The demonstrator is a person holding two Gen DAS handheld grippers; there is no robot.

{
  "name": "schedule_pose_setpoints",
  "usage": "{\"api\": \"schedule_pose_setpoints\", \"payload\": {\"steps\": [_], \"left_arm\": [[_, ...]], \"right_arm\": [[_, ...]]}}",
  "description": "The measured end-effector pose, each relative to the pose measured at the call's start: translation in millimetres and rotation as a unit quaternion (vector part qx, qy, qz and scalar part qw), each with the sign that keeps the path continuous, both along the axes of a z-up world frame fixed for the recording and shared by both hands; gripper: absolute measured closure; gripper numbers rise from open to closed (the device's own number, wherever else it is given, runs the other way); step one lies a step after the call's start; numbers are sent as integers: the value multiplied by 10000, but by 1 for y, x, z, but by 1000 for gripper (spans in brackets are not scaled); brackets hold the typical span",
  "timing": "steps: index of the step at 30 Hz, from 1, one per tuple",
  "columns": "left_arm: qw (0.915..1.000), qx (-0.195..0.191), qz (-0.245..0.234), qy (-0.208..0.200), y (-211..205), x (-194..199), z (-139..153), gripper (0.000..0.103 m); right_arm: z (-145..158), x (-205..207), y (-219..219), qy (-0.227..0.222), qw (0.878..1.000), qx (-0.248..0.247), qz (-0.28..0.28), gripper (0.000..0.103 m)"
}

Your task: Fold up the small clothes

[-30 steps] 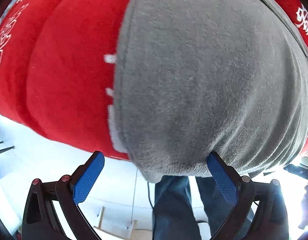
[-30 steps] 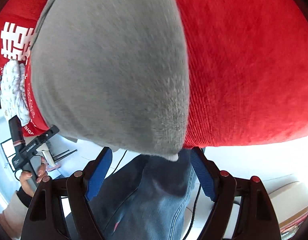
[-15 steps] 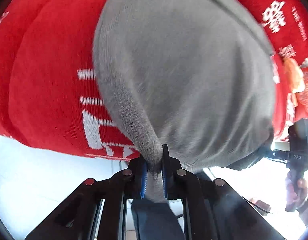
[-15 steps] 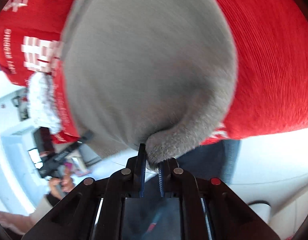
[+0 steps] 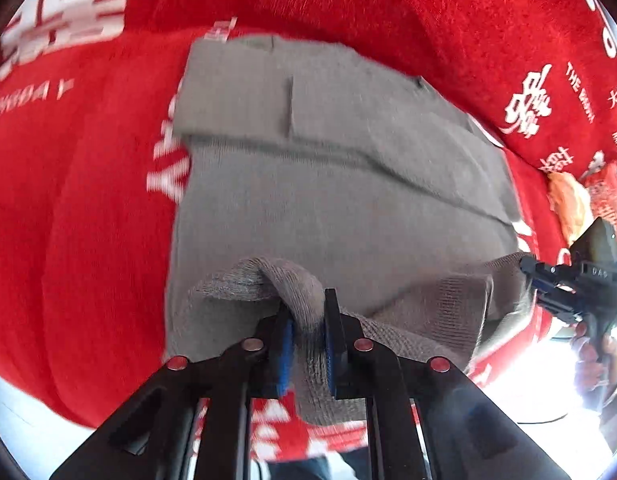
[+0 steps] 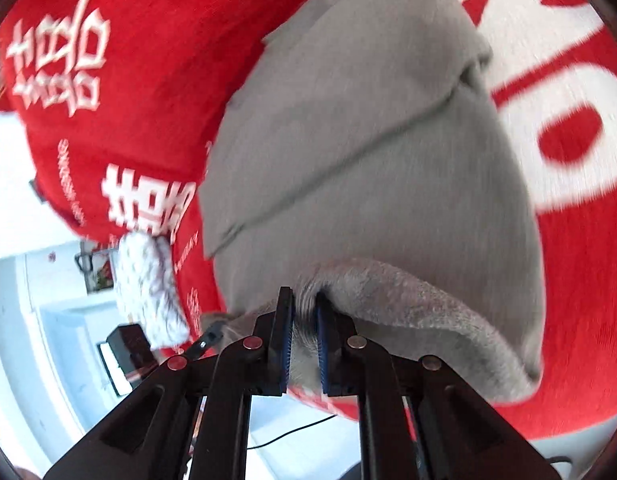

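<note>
A grey knitted garment (image 5: 348, 184) lies spread on a red cloth with white lettering (image 5: 88, 220). My left gripper (image 5: 306, 320) is shut on the garment's near hem at its left corner, lifting a fold of knit off the cloth. In the right wrist view the same grey garment (image 6: 368, 152) fills the middle, and my right gripper (image 6: 304, 312) is shut on the near hem at the other corner. The raised hem arches between both grips. From the left wrist view my right gripper (image 5: 528, 270) shows at the far right, with a hand on it.
The red cloth (image 6: 128, 92) hangs over the table's near edge. A white fluffy item (image 6: 148, 284) lies at its left side, an orange item (image 5: 568, 204) at the right. White floor (image 6: 48, 320), a dark box (image 6: 124, 344) and a cable lie below.
Both grippers went from open to shut on the garment's near hem, then rose and moved forward over the garment, lifting the hem off the cloth. More of the garment shows now.
</note>
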State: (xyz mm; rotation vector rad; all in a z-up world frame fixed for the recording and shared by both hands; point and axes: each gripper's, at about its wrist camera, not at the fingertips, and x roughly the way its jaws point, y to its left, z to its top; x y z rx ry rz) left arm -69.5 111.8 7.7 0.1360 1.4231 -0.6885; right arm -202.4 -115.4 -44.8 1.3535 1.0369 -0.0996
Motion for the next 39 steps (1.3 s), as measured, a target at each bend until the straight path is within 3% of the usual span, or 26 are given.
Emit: {"api": "schedule_pose_setpoints", "payload": {"steps": [2, 5, 6, 7, 8, 11, 12, 13, 15, 19, 23, 33, 35, 36, 38, 39], "left_arm": [[9999, 110, -13, -64, -7, 8, 1, 87], [9998, 156, 128, -67, -3, 19, 3, 59], [9993, 223, 193, -225, 3, 20, 8, 31], [9980, 321, 262, -478, 5, 21, 14, 18], [9958, 356, 288, -791, 6, 23, 23, 17], [9956, 409, 200, -817, 8, 36, 32, 17], [9957, 429, 157, -804, 9, 38, 32, 17], [9957, 473, 77, -797, 8, 40, 32, 17], [9945, 657, -162, -793, 4, 42, 28, 17], [9912, 927, -690, -648, -13, 35, 13, 17], [9876, 1076, -1030, -498, -42, 34, -5, 17], [9822, 907, -1640, -116, -84, 33, -35, 18], [9806, 857, -1760, -86, -85, 33, -36, 28], [9800, 850, -1802, -25, -85, 34, -37, 39], [9798, 775, -1839, 120, -84, 36, -38, 58], [9794, 735, -1875, 161, -84, 37, -38, 79]], "right_arm": [[-1, 7, -8, 26, 10000, -23, -92, 91], [0, 10, -20, 73, 9998, -32, -180, 87], [0, 12, -23, 93, 9998, -34, -191, 87], [0, 14, -25, 110, 9998, -40, -182, 87], [0, 16, -27, 152, 9998, -80, -141, 87], [6, 20, -32, 414, 9981, -432, 133, 85], [9, 22, -31, 486, 9965, -615, 295, 72], [12, 23, -30, 529, 9949, -754, 420, 49], [21, 28, -23, 603, 9864, -1270, 848, 36], [29, 46, -6, 876, 9572, -2188, 1681, 36], [23, 57, 0, 983, 9381, -2492, 2193, 36], [4, 74, 9, 1205, 9235, -2668, 2480, 36], [1, 79, 12, 1297, 9227, -2699, 2429, 37], [0, 81, 15, 1337, 9212, -2733, 2424, 41], [-1, 85, 23, 1459, 9104, -2937, 2524, 58], [0, 86, 27, 1489, 9059, -3013, 2577, 79]]}}
